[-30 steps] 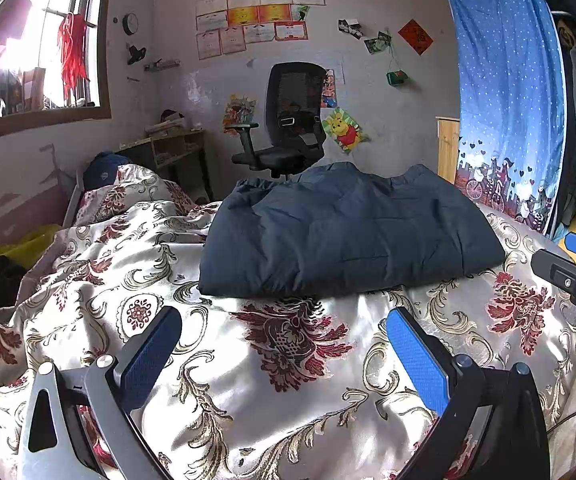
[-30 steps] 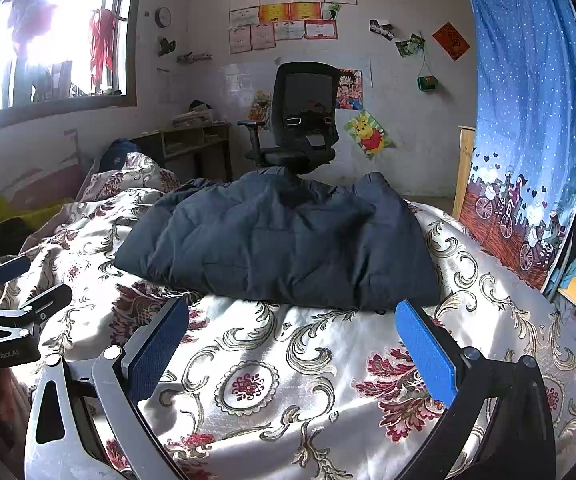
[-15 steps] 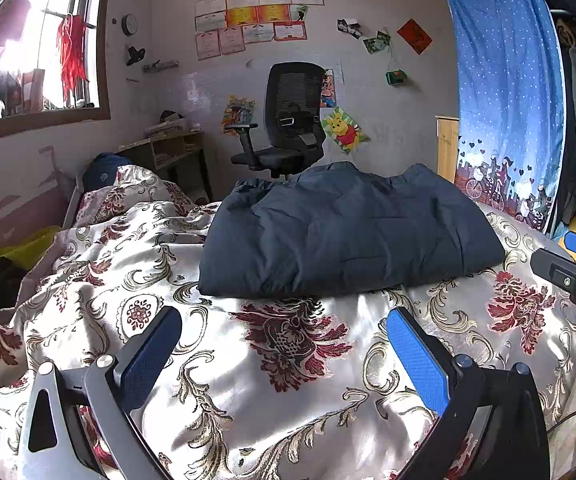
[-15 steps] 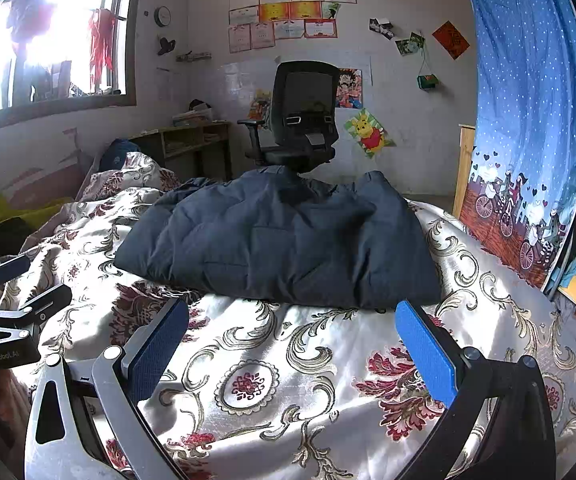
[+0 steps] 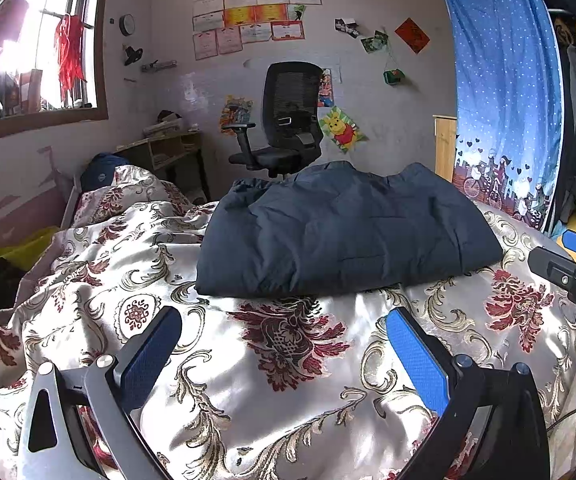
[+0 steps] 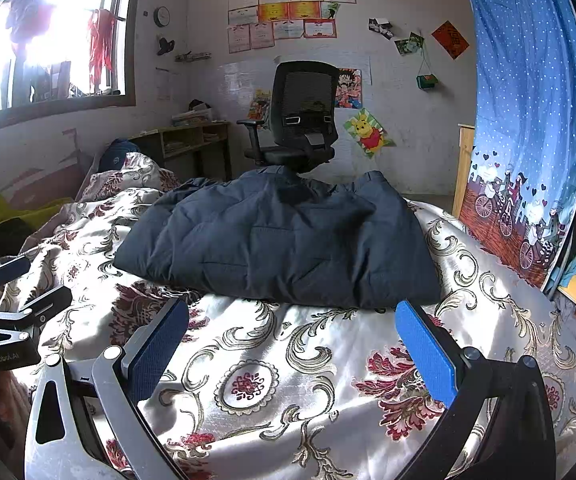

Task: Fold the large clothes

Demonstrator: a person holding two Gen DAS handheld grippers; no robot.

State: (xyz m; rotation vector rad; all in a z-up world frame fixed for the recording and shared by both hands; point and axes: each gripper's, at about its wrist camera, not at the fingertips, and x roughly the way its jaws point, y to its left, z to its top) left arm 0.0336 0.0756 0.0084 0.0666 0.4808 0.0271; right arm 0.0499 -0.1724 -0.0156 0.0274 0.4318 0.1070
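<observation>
A dark navy padded jacket (image 5: 344,232) lies folded into a thick rectangle on the bed, also seen in the right wrist view as the jacket (image 6: 284,240). My left gripper (image 5: 284,328) hovers over the bedspread short of the jacket's near edge, open and holding nothing. My right gripper (image 6: 292,324) is likewise open and empty, just in front of the jacket's near hem. The right gripper's fingers (image 5: 568,264) show at the right edge of the left wrist view, and the left gripper's fingers (image 6: 12,284) show at the left of the right wrist view.
The bed carries a shiny cream bedspread (image 5: 288,368) with red floral patterns, bunched at the left. A black office chair (image 5: 284,120) and a wooden desk (image 6: 184,140) stand beyond the bed. A blue curtain (image 6: 528,120) hangs on the right.
</observation>
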